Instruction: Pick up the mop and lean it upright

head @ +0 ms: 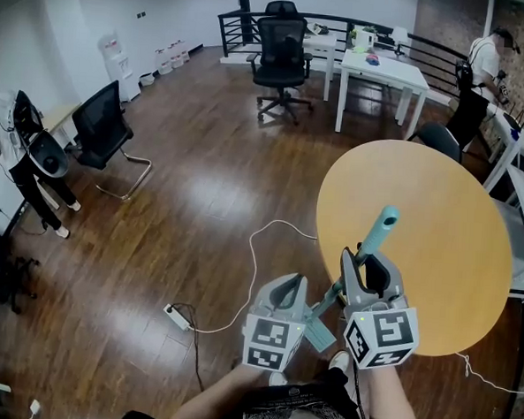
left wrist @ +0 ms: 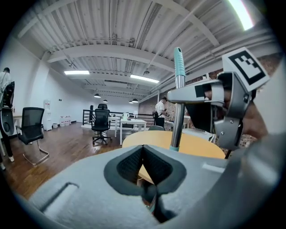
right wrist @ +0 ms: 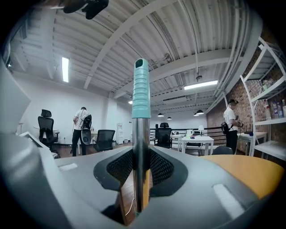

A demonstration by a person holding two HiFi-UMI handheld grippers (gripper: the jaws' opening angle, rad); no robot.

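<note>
Head view: right claw (head: 362,259) clamped on the mop, left claw (head: 286,284) together and empty just beside it.
The silver metal mop pole with a ribbed teal grip (head: 375,236) slants up past the near edge of the round yellow wooden worktop (head: 436,259), above the dark wood floor (head: 200,200). In the right gripper view the pole (right wrist: 140,134) stands upright, pinched between that claw's pads (right wrist: 158,167). In the left gripper view that claw's tips (left wrist: 143,150) meet with nothing between them.
</note>
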